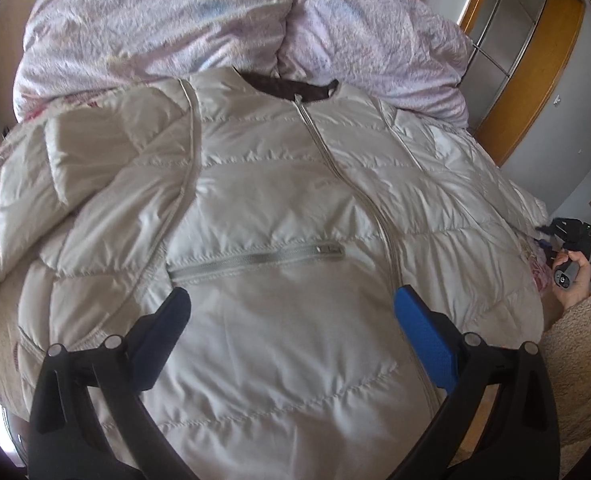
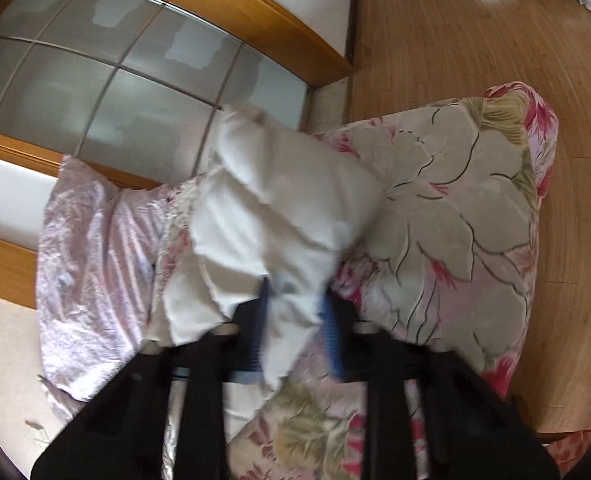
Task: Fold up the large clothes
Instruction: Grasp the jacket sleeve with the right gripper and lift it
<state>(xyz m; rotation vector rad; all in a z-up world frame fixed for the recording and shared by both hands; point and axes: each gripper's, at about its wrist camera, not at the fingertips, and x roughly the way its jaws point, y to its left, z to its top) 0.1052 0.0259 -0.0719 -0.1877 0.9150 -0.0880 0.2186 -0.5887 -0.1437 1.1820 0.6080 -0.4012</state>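
Two grippers: I read them separately.
Left gripper (image 1: pixel 291 312): jaws wide apart above my cream quilted zip-up jacket (image 1: pixel 279 208).
Right gripper (image 2: pixel 295 316): clamped on the white padded jacket sleeve (image 2: pixel 279 216).
Jacket: spread flat on the floral quilted bedspread (image 2: pixel 467 208).

A crumpled pale lilac duvet (image 1: pixel 167 28) is heaped at the far end of the bed, and under it lies a quilted bedspread (image 2: pixel 463 216) printed with large beige flowers and pink leaves. Behind the bed stands a sliding door (image 2: pixel 107 76) with frosted glass panes in a honey-coloured wooden frame, next to a white wall. Beside the bed runs a wooden plank floor (image 2: pixel 455 24) with a light glare on it.
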